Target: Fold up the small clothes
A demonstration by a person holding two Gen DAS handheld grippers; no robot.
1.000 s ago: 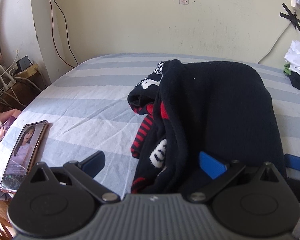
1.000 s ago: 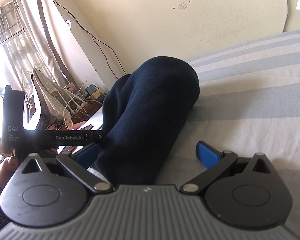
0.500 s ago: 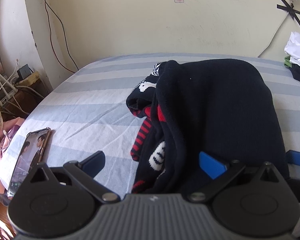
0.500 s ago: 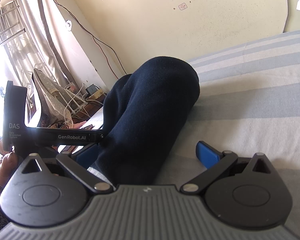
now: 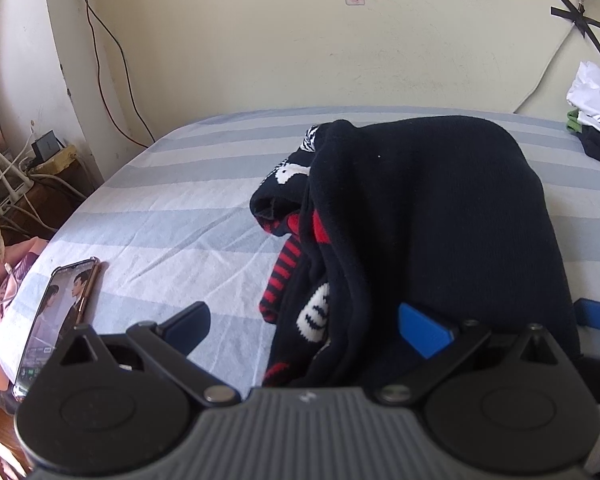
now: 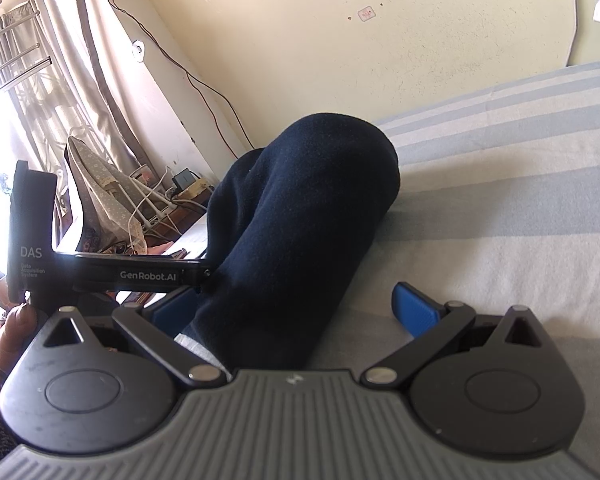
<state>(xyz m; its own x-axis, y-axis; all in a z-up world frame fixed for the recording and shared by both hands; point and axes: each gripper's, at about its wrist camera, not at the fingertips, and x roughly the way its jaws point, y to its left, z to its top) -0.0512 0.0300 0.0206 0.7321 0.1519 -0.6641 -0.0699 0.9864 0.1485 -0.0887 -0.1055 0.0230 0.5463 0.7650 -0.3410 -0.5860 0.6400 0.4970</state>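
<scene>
On the striped bed (image 5: 172,208), both wide-spread grippers, left (image 5: 306,326) and right (image 6: 296,310), straddle the dark sweater (image 5: 420,216).

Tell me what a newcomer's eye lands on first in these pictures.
The dark navy sweater heaped mid-bed dominates, red stripes and white knit pattern showing along its left folds. Both tools sit open at its near edge: the left tool with its right blue finger against the fabric, the right tool straddling the bundle. A phone with a lit screen lies at the left edge of the striped bedsheet.
</scene>
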